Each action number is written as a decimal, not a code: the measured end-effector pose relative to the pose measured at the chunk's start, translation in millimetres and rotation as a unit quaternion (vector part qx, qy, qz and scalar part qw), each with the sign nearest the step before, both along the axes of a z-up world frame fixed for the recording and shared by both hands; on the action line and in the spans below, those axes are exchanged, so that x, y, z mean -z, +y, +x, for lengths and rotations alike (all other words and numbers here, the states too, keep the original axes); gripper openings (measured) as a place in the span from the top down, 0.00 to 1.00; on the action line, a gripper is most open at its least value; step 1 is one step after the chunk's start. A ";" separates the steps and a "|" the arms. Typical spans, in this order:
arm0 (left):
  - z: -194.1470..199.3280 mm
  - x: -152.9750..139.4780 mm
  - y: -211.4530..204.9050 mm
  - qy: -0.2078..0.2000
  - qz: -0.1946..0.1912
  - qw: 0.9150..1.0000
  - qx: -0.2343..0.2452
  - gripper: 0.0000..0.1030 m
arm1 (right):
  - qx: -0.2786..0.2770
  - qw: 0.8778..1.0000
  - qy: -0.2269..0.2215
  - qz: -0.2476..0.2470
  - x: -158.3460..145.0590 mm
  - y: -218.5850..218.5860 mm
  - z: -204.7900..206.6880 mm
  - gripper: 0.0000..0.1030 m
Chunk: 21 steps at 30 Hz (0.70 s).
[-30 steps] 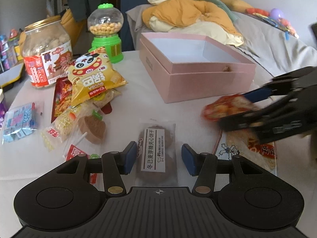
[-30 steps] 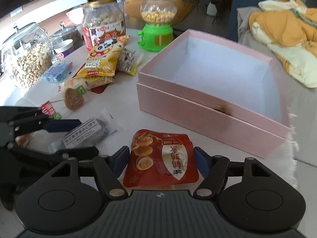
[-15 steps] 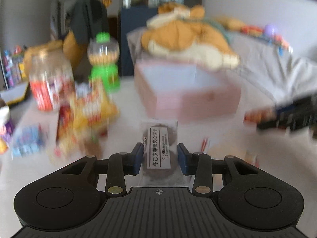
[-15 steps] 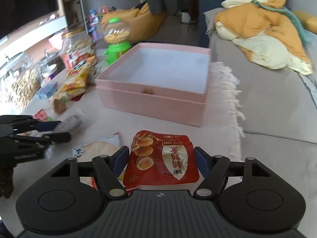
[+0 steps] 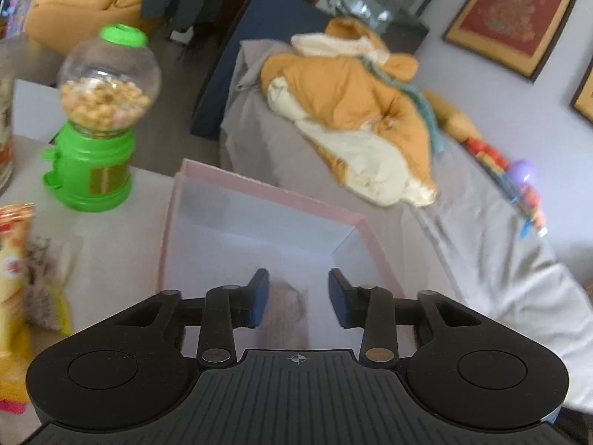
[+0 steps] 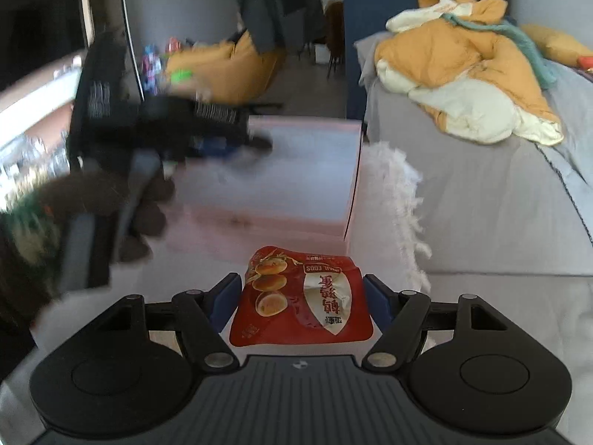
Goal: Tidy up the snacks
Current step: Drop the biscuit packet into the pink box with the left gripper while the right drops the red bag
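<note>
- The left gripper is clenched on a clear-wrapped cookie packet. Its jaws have just been closing with the packet between them, and the blur hides the exact pad contact.
- It hangs over the open pink box, probably to carry the packet past the near wall before dropping it.
- The right gripper grasps a red quail-egg pouch by its two side edges. It is kept flat and short of the box's near wall, seemingly waiting its turn.
- From the right wrist view, the left gripper is a blur above the box's left part. The right part, by the right wall, lies free.
- The box floor looks bare, so there is ample room inside.
- A green candy dispenser and a yellow snack bag stand left of the box, outside its walls.
- The white fringed cloth edges the box's right side.
</note>
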<state>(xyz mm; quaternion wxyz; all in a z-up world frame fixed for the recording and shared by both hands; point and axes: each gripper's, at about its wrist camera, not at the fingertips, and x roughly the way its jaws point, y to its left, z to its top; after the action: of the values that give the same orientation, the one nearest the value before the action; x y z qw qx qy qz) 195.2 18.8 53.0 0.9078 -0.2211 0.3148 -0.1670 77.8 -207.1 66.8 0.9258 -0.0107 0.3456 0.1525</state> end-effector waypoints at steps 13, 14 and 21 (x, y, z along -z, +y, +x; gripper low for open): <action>-147.7 -28.2 125.4 -0.024 0.088 0.992 -0.084 0.62 | 0.007 1.000 -0.008 0.004 -24.5 61.2 141.7 0.20; -159.7 -21.4 138.0 -0.011 0.092 0.991 -0.101 0.62 | 0.001 1.000 -0.007 0.001 -22.5 63.5 137.0 0.20; -236.3 23.5 201.7 0.080 0.076 0.973 -0.201 0.62 | -0.042 0.999 0.002 -0.006 -9.9 66.2 77.5 0.20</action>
<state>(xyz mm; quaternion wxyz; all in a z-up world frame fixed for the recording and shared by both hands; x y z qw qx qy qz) -41.2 220.4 29.5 0.9089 -0.2228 0.3471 0.0615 155.3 -140.8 76.7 0.9181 -0.0301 0.3472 0.1890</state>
